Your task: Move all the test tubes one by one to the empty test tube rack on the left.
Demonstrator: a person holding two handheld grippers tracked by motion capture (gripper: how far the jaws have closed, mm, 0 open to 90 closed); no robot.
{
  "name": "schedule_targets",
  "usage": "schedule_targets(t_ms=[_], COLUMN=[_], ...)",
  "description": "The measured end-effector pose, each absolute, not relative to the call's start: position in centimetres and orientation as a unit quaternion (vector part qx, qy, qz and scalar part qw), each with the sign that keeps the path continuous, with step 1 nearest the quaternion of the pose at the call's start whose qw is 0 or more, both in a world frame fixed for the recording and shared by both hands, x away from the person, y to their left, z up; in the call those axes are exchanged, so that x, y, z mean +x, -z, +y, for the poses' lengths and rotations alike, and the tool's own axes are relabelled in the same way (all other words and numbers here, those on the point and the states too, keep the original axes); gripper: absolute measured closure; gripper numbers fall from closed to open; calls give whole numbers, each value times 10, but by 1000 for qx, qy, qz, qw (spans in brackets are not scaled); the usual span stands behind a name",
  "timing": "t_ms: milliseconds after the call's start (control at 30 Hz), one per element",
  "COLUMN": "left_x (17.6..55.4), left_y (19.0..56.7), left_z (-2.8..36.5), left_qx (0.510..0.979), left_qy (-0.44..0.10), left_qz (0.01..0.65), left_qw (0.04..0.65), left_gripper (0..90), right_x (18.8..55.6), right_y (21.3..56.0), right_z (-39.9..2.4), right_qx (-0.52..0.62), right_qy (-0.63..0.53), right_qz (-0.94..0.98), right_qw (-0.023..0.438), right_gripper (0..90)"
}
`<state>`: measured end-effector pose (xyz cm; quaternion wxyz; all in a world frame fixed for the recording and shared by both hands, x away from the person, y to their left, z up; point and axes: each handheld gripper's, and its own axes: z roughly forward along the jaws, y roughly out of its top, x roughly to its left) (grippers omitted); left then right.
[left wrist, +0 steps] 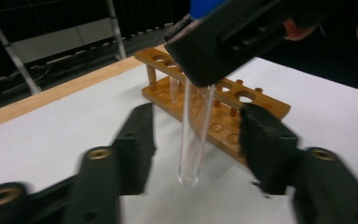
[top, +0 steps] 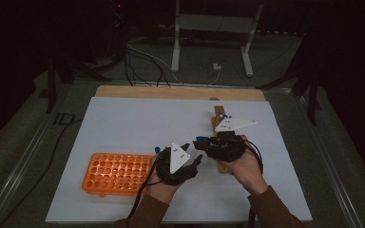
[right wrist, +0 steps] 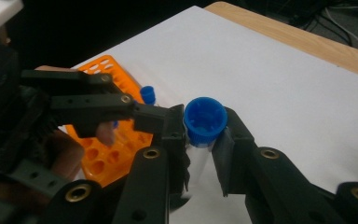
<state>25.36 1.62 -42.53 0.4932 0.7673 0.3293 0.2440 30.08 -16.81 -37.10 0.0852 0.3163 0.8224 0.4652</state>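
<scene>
My right gripper (right wrist: pixel 204 140) is clamped just under the blue cap (right wrist: pixel 205 119) of a clear test tube (left wrist: pixel 193 135) — tube hanging upright above the white sheet, before the wooden rack (left wrist: pixel 223 105). My left gripper (left wrist: pixel 196 135) straddles its lower end — jaws apart, not touching.

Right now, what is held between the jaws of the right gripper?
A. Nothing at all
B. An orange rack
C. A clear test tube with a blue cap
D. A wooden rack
C: in the right gripper view, the right gripper has its jaws pressed on a clear test tube just under its blue cap; the tube hangs down between the left gripper's jaws.
</scene>
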Motion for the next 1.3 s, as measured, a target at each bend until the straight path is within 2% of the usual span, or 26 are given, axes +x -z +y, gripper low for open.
schedule_targets(t_ms=[267, 433, 633, 733, 933, 1000, 1133, 1300], left_x=[255, 253, 255, 257, 257, 257, 254, 252], left_y=[424, 425, 426, 427, 429, 429, 429, 429], left_z=[19, 19, 23, 27, 33, 35, 41, 48], left_qx=[766, 768, 768, 768, 763, 763, 760, 755], left_qy=[-232, -234, -232, -229, -222, -220, -215, -210], left_qz=[323, 320, 327, 334, 344, 344, 346, 351], left_qw=[505, 504, 499, 496, 501, 501, 506, 513], left_gripper=[727, 770, 773, 773, 774, 774, 773, 773], right_x=[299, 299, 300, 302, 302, 303, 305, 309], right_y=[371, 372, 370, 369, 368, 368, 368, 372], right_z=[-164, -163, -165, -167, -172, -174, -179, -187], right_qx=[311, 308, 311, 317, 329, 331, 336, 345], right_qy=[-465, -466, -474, -479, -477, -474, -474, -469], right_qz=[825, 826, 820, 815, 809, 808, 804, 801], right_qw=[77, 76, 78, 78, 100, 109, 129, 143], right_gripper=[763, 753, 528, 381, 168, 145, 41, 4])
